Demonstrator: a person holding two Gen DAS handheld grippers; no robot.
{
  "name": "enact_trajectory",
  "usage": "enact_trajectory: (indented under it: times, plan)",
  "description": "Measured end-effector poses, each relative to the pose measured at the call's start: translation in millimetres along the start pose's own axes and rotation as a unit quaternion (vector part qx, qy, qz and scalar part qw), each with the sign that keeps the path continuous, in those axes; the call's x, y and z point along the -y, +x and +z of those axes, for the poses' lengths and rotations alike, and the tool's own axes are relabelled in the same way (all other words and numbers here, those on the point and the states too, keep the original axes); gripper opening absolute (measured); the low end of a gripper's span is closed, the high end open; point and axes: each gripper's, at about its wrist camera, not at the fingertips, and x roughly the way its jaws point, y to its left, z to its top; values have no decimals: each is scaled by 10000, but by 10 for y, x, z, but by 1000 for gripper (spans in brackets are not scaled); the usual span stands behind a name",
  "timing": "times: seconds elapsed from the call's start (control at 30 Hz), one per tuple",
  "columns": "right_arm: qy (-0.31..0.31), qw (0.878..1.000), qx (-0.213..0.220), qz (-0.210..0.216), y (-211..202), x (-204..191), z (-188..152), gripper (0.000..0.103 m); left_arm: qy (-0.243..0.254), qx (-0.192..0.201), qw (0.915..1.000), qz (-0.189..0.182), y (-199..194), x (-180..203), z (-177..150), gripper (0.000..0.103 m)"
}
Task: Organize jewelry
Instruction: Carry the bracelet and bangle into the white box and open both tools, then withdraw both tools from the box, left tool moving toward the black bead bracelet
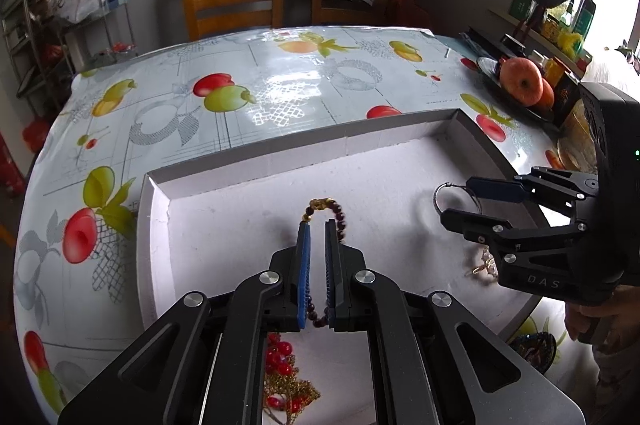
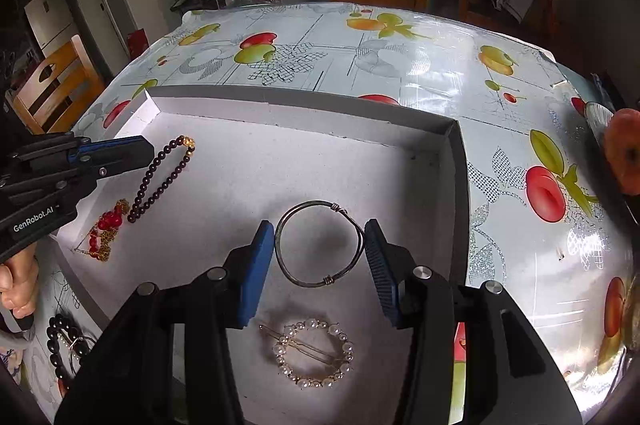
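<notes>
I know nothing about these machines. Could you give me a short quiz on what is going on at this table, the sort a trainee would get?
1. True or false: the left claw is empty.
2. What is pinched between the pads of the right claw? A: a wristwatch. B: the wire bangle. C: a spoon.
3. Fill the gap: the pearl hair clip lies inside the white ____.

Key
1. False: it is closed on the dark bead bracelet.
2. B.
3. Tray.
</notes>
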Motion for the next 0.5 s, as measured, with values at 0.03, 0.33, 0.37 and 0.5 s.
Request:
enact_trajectory:
  times: [0.03, 0.33, 0.37, 0.5]
  plan:
    - [6, 10000, -7, -14, 12, 6, -6, 47, 3, -14, 10000, -4, 11, 4, -17, 11]
    - [65, 9995, 313, 34, -203, -12, -73, 50, -137, 130, 9998, -41, -126, 11, -122, 38]
    - [67, 9992, 398, 38, -258, -19, -87, 55, -139, 186, 9997, -24, -174, 16, -130, 41]
    - [57, 9974, 712, 48, -507, -72, -176, 57, -127, 424, 9990, 69, -403, 34, -212, 64]
